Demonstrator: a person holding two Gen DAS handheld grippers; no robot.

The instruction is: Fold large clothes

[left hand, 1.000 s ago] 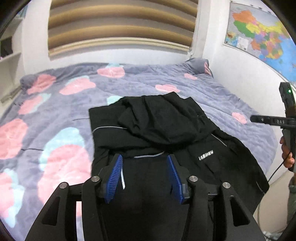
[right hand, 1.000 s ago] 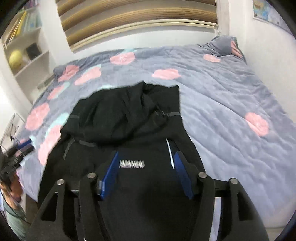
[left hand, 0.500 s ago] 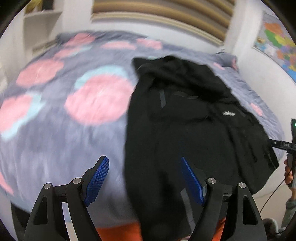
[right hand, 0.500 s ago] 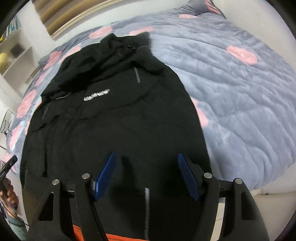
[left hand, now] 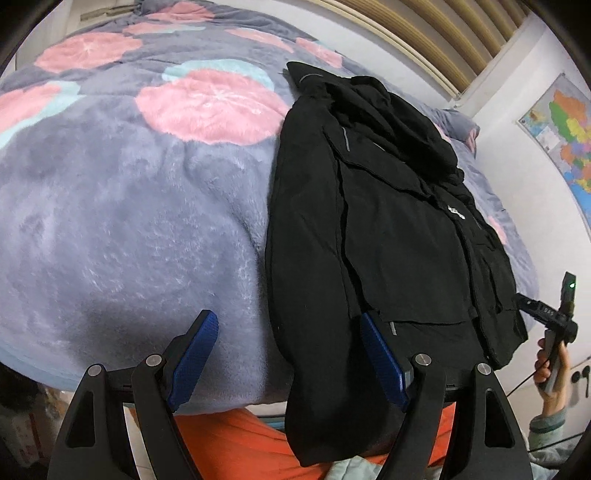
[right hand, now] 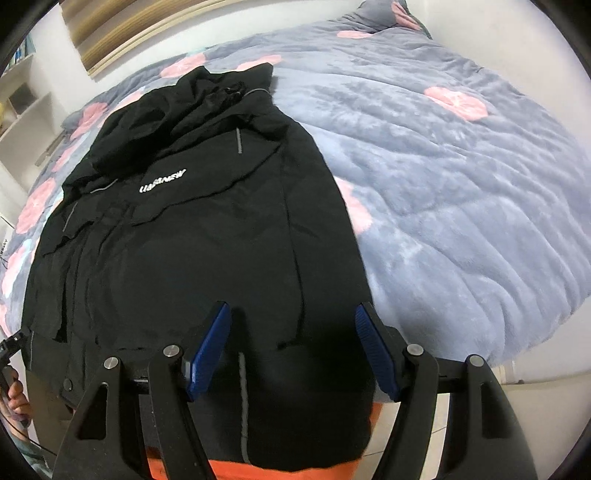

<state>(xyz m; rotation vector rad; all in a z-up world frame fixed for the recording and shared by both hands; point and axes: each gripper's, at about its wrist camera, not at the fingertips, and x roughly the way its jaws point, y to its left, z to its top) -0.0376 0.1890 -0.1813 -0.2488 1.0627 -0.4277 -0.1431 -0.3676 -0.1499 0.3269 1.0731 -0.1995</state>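
Black jacket (left hand: 388, 229) (right hand: 192, 236) with white chest lettering and thin grey reflective strips, spread lengthwise on a plush grey-blue blanket (left hand: 129, 206) (right hand: 461, 192) printed with pink and pale-teal round patches; hood bunched at the far end, hem at the near end draped over the bed edge, above an orange surface (left hand: 236, 439) (right hand: 373, 417) showing below it

Seen from the left wrist: left gripper (left hand: 291, 362) spread wide, blue ribbed pads apart and holding nothing; left pad (left hand: 195, 354) over bare blanket, right pad (left hand: 380, 362) over the jacket's near left edge, one dangling black end hanging down between the fingers and past the bed edge

Seen from the right wrist: right gripper (right hand: 293, 350) likewise spread wide and pinching nothing, both blue pads (right hand: 210, 347) hovering above the near hem, right pad close to the jacket's right edge; contact with the cloth not clear

Far right in the left wrist view: hand (left hand: 550, 365) gripping the black handle of the other device (left hand: 554, 314), green light lit on it

Farther out: striped tan blind (left hand: 436, 40) (right hand: 122, 33) on the far wall, coloured map (left hand: 565, 129) on the right wall, white shelving (right hand: 26, 107) at far left
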